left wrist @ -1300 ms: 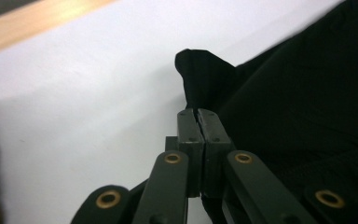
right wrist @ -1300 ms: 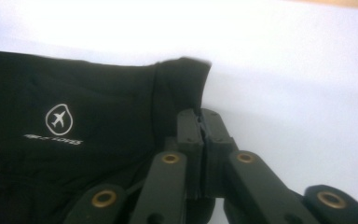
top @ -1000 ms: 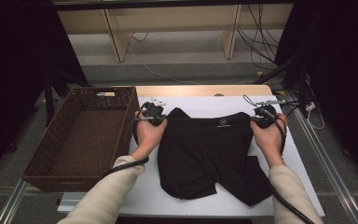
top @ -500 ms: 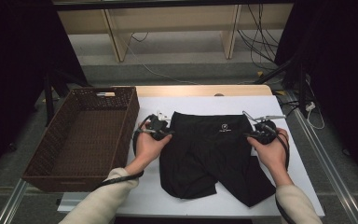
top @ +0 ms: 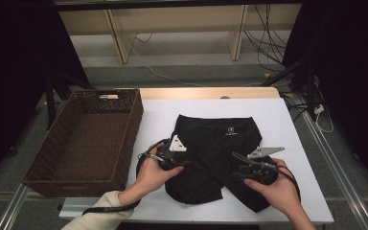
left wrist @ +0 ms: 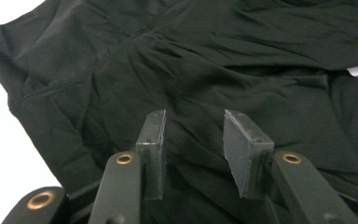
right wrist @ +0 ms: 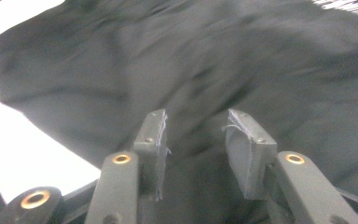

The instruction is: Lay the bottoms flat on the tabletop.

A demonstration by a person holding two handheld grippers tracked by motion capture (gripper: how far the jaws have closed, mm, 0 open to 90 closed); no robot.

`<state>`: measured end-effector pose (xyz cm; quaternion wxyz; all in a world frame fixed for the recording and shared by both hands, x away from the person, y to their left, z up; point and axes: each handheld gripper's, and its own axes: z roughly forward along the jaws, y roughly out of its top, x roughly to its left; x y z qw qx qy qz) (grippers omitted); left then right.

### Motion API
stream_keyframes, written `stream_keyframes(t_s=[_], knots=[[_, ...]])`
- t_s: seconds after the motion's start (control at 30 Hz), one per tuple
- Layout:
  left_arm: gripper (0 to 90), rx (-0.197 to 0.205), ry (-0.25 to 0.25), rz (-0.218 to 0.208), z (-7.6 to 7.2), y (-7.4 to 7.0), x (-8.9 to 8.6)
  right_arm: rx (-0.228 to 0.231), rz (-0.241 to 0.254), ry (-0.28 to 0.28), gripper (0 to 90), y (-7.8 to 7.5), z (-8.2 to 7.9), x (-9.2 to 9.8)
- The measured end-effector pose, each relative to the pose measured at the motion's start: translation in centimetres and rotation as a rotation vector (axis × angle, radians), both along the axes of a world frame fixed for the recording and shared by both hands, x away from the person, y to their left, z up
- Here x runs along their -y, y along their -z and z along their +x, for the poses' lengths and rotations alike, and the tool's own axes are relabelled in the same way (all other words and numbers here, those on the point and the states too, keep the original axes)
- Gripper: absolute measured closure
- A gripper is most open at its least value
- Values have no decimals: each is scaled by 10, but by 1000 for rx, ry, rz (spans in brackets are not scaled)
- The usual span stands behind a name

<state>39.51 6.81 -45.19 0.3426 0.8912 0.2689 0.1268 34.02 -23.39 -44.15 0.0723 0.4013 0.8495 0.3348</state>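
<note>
A: Why do the shorts (top: 215, 158) lie flat mid-table (top: 278, 115)?
B: For folding. Both grippers, left (top: 178, 162) at nine o'clock, right (top: 242, 168) at four, have just been opening; jaws apart, nothing pinched. Basket (top: 52, 167) waits further toward nine.

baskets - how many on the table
1: a brown wicker basket at the table's left edge, left of the black shorts. None seems hidden.
</note>
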Motion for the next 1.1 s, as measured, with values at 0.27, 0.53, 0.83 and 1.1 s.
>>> stream_keyframes(t_s=[0.27,0.53,0.83,1.1], knots=[[596,37,16,-3,-4,-5,1,9,-216,-115,612,13,-15,-14],[584,56,34,-16,-8,-10,4,-17,-254,-120,895,9,-13,-23],[571,116,86,-43,-16,-23,16,72,-118,13,897,-26,18,-4],[559,126,124,-21,-21,-19,24,101,-93,234,895,-10,81,30]])
